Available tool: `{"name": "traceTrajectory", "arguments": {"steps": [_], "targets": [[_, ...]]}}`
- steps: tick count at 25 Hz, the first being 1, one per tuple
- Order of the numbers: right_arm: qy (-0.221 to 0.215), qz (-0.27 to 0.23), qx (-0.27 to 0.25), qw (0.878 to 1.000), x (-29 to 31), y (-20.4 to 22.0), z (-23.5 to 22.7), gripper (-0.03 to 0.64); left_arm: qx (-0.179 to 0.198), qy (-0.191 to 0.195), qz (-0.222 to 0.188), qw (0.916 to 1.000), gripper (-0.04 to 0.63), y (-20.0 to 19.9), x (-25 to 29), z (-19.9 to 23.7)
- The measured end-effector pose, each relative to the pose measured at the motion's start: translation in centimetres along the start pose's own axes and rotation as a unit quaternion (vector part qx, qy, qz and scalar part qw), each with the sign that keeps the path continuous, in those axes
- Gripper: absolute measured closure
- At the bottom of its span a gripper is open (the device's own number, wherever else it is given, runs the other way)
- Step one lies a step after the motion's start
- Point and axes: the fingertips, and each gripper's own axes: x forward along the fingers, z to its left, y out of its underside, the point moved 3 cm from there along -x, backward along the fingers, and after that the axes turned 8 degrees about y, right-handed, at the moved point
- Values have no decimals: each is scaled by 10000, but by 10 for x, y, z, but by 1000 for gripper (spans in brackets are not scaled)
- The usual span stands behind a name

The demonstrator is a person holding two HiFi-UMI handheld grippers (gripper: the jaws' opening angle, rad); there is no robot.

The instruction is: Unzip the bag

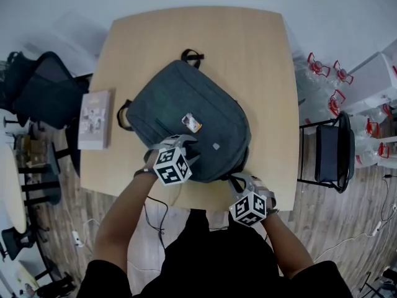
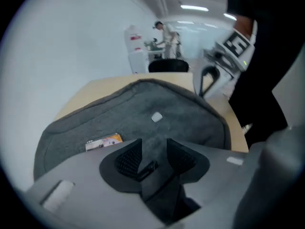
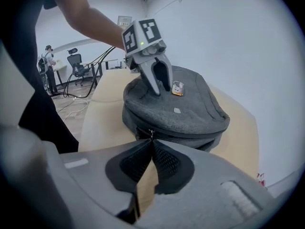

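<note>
A dark grey backpack (image 1: 186, 120) lies flat on the wooden table (image 1: 260, 54), with an orange and white tag (image 1: 191, 123) on its top face. My left gripper (image 1: 186, 143) rests on the bag's near left part. Its jaws stand open over the grey fabric (image 2: 153, 147) with nothing gripped; in the right gripper view its fingers (image 3: 156, 82) touch the bag's top. My right gripper (image 1: 239, 180) is at the bag's near right edge. It is shut (image 3: 151, 141), its tips pinching the small metal zipper pull (image 3: 152, 133) on the bag's side zipper.
A flat white box (image 1: 94, 119) lies at the table's left edge. Dark office chairs (image 1: 43, 89) stand to the left and a black chair (image 1: 335, 151) to the right. Beyond it are clear water bottles with red handles (image 1: 338, 92). Cables trail on the wooden floor.
</note>
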Motion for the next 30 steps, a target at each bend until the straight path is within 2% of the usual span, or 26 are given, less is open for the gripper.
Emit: {"name": "traceTrajectory", "arguments": {"steps": [1,2,3,6,8,11,15,19,24,30], "targets": [[8,4,-11,10000,0,0,0,606,338,63,235,9991,413,11,1,-3],[16,11,-17,10000,0,0,0,606,480,120,340,9982,406,19,2,-4],[24,21,-19,10000,0,0,1,606,455,186,337,9982,404,24,3,-4],[53,35,13,10000,0,-1,1,606,29,379,19,9993,414,28,5,0],[83,42,59,9999,-1,-1,1,606,-124,359,-250,9990,420,30,4,0],[221,83,178,9996,-2,3,-4,606,-344,196,-576,9976,423,29,6,-2],[499,186,428,9977,-5,16,-30,606,-894,-222,-943,9913,426,16,14,-5],[446,210,331,9982,-13,23,-38,606,-1341,-356,-940,9859,426,6,20,-4],[339,146,62,9993,-14,18,-14,604,-1577,-392,-923,9824,426,4,21,-2],[281,138,122,9994,-8,12,10,603,-1874,-443,-900,9772,428,-10,29,-3]]}}
